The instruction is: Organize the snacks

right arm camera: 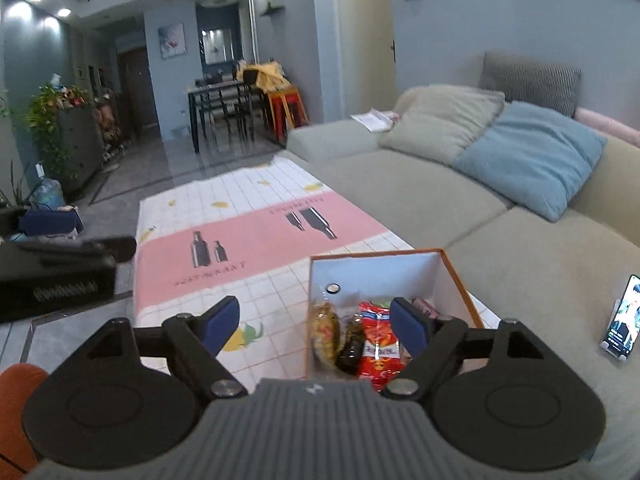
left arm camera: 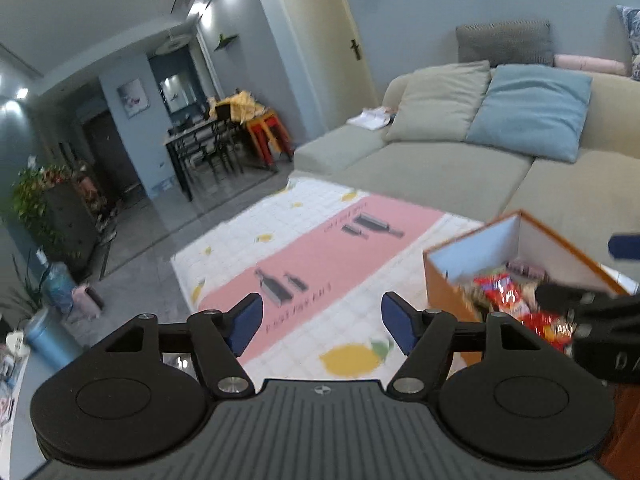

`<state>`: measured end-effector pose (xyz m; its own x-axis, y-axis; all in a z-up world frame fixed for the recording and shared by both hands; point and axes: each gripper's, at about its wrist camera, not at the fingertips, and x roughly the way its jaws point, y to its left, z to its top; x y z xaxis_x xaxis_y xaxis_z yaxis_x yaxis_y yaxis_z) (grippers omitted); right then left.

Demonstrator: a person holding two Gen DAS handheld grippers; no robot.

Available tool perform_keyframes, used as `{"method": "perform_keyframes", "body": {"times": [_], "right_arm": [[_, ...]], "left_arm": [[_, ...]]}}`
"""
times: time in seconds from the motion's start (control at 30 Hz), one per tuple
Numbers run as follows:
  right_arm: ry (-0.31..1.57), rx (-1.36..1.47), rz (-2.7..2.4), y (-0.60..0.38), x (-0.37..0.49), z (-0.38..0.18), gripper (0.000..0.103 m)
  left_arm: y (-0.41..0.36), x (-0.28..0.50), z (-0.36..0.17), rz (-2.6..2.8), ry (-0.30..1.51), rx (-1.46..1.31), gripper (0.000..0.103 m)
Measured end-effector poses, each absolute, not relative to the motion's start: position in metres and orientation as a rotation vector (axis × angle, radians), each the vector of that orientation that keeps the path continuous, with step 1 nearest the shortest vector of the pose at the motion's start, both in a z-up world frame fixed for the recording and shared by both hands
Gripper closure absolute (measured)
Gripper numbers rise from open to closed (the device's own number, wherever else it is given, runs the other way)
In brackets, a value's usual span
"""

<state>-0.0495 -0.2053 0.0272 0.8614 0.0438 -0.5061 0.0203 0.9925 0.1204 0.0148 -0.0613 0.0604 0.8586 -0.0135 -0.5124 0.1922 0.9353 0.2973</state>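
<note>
An orange box (right arm camera: pixel 460 276) with white inner walls stands on the cloth-covered table (right arm camera: pixel 256 236), near the sofa side. Inside lie a red snack bag (right arm camera: pixel 378 344), a yellow-brown packet (right arm camera: pixel 326 328), a dark packet (right arm camera: pixel 352 348) and a pink one (right arm camera: pixel 424 306). My right gripper (right arm camera: pixel 316 326) hovers above the box's near edge, open, nothing between its blue pads. In the left wrist view the same box (left arm camera: pixel 444 276) with red snack bags (left arm camera: pixel 504 296) sits at the right. My left gripper (left arm camera: pixel 322 322) is open over the tablecloth, left of the box, holding nothing.
A beige sofa (right arm camera: pixel 520 248) with cushions runs along the right. A phone (right arm camera: pixel 622 320) stands propped on the sofa seat. The other gripper's black body (right arm camera: pixel 60 268) shows at the left of the right wrist view. A dining table (right arm camera: pixel 224 100), plants and water bottles lie farther off.
</note>
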Motion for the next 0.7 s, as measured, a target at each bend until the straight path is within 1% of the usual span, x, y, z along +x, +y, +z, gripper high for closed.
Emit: {"method": "perform_keyframes", "body": {"times": [0.13, 0.3, 0.43, 0.7], "right_arm": [[0.498, 0.121, -0.020, -0.198, -0.071, 0.019, 0.023], [0.523, 0.121, -0.072, -0.198, -0.081, 0.000, 0.023], [0.588, 0.146, -0.107, -0.203, -0.073, -0.023, 0.023], [0.738, 0.143, -0.110, -0.201, -0.053, -0.061, 0.023]], "left_arm": [[-0.055, 0.007, 0.042, -0.128, 0.595, 0.309, 0.023], [-0.053, 0.000, 0.011, -0.169, 0.686, 0.341, 0.023], [-0.052, 0.004, -0.005, -0.180, 0.771, 0.330, 0.023], [-0.053, 0.012, -0.023, -0.175, 0.856, 0.328, 0.023]]}}
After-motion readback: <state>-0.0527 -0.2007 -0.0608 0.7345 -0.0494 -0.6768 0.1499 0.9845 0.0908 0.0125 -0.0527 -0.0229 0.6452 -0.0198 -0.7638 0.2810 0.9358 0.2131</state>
